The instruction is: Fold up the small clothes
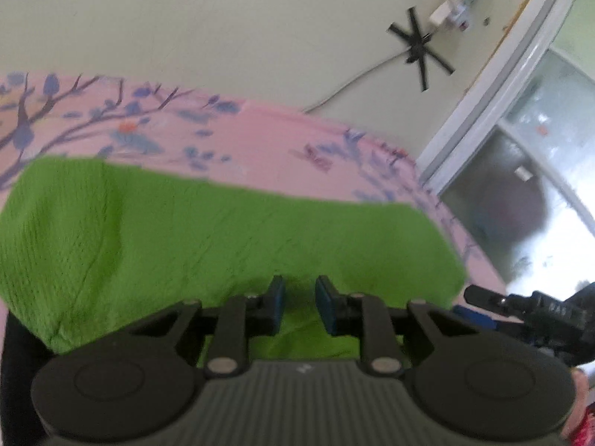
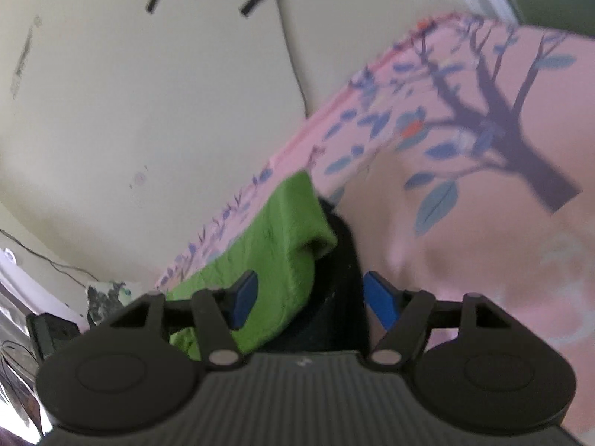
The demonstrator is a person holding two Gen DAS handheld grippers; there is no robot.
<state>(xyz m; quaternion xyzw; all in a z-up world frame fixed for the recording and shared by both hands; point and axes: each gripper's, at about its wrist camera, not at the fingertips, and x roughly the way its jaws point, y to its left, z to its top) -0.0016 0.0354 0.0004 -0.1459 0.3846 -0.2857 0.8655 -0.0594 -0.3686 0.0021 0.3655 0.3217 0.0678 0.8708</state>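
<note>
A pale cream floor (image 1: 186,37) fills the upper part of both wrist views, and a black star-shaped stand base (image 1: 418,50) with a cable running from it is seen on it. A glazed door with a white frame (image 1: 520,119) is seen at the right edge of the left wrist view. Below the floor, a pink sheet printed with purple branches and blue leaves (image 1: 260,141) is spread out; in the right wrist view a large purple tree trunk of that print (image 2: 520,141) is shown.

On the pink sheet a green knitted garment (image 1: 223,238) is laid, wide and mostly flat, with a raised fold at its left part. In the right wrist view the same garment is seen as a narrower strip with a rolled edge, lying against a dark cloth (image 2: 338,297) that sits between the blue pads.

The left gripper (image 1: 299,304) is held low over the near edge of the green garment, its blue pads (image 1: 325,306) set a little apart with green cloth visible in the gap; whether cloth is pinched cannot be told. The right gripper (image 2: 310,301) is spread wide, its pads (image 2: 243,299) well apart, with green and dark cloth lying between them but not clamped. In the left view, the right gripper appears at the right edge, beside the garment's corner.
</note>
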